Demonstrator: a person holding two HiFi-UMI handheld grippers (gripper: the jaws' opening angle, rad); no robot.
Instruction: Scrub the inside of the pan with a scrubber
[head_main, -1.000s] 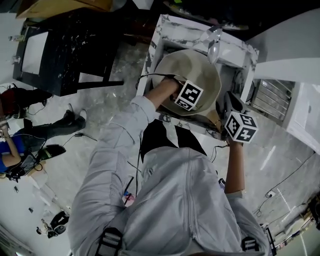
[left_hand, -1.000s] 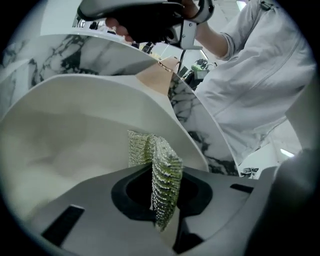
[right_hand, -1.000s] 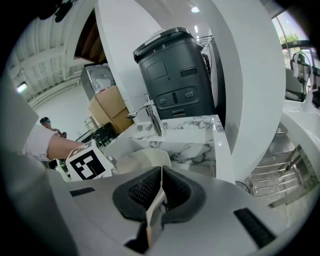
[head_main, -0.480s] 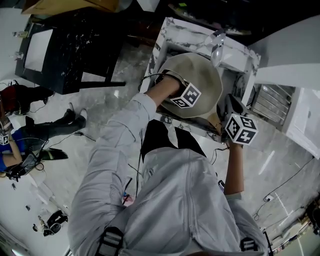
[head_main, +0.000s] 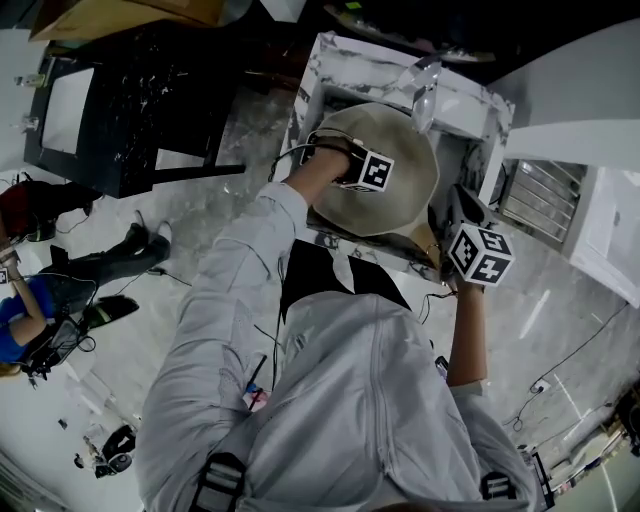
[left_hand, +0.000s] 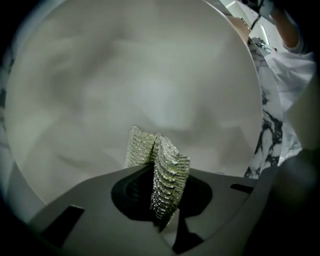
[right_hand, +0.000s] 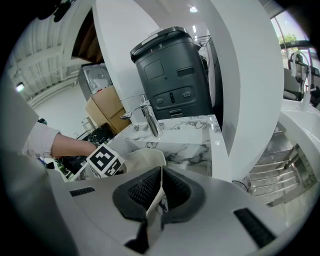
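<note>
The left gripper (left_hand: 156, 197) pinches a soft, springy mesh scrubber (left_hand: 167, 167) inside the pan (left_hand: 125, 75). The right gripper (right_hand: 159, 192) clamps the pan's rim. The pan looks stiff and slippery, so the rim is the best hold.

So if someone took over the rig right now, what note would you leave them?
Left gripper: shut on the scrubber, which is inside the pan and points at its inner surface. Contact is unclear.
Right gripper: shut on the pan's rim, holding it at the sink near the faucet.
Done: both grips are set and the scrubber is in the pan.
Left: scrub the inside. The blurred surface does not show how much is already clean.
</note>
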